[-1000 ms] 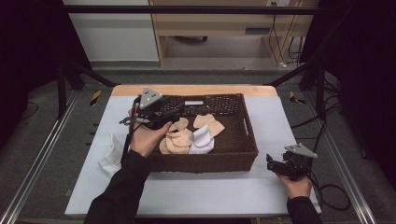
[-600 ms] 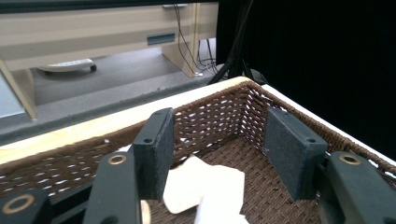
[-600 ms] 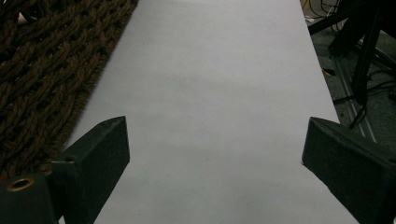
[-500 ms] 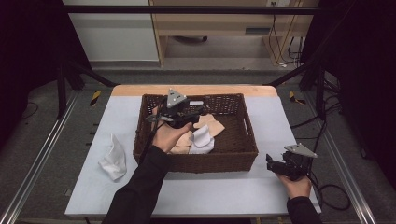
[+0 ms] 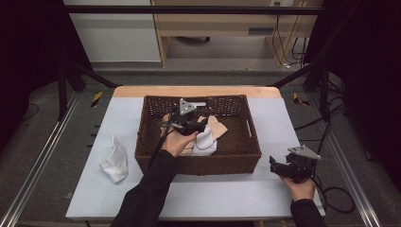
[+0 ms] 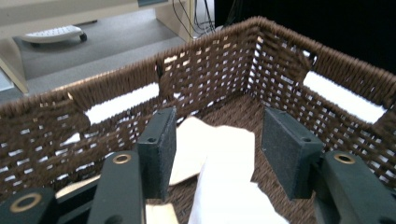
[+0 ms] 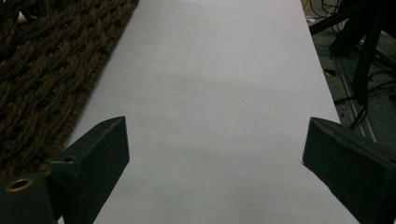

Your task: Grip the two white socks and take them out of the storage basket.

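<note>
So the left gripper (image 6: pixel 212 154) is spread wide inside the basket (image 5: pixel 198 161), nothing pinched. A white cloth (image 6: pixel 229 186) lies right below and between its jaws, running back toward the hand. The right gripper (image 5: pixel 288 165) is wide open too, parked on the surface (image 7: pixel 210 93), well apart.

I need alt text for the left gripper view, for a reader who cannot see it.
The open left gripper points into a brown wicker basket, above a white cloth and beige cloths lying on the basket's bottom. Its two black jaws stand apart, holding nothing.
</note>
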`<state>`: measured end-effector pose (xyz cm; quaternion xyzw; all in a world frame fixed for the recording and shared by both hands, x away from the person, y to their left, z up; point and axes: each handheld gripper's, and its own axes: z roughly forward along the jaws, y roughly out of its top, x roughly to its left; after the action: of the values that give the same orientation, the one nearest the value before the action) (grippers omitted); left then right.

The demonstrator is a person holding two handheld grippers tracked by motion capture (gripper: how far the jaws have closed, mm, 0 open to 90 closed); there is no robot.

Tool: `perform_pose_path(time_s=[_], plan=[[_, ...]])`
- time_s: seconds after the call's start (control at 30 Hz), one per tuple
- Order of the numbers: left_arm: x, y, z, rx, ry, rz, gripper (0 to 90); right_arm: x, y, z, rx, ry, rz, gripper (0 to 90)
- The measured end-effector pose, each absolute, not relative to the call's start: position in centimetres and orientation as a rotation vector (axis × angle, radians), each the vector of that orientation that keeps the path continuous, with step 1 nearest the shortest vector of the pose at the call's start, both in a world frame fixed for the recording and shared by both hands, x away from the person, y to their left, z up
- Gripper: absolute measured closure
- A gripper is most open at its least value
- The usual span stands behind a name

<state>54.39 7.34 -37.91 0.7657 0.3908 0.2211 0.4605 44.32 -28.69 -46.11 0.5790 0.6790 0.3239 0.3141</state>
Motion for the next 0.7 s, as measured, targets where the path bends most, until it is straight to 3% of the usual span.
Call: perform_pose_path(time_s=[0.7], plan=[[54.5,7.7,-42.0,2.061,1.004,0.487,51.1,44.4,-28.6,-46.2,1.532,1.801,0.845,7.5]])
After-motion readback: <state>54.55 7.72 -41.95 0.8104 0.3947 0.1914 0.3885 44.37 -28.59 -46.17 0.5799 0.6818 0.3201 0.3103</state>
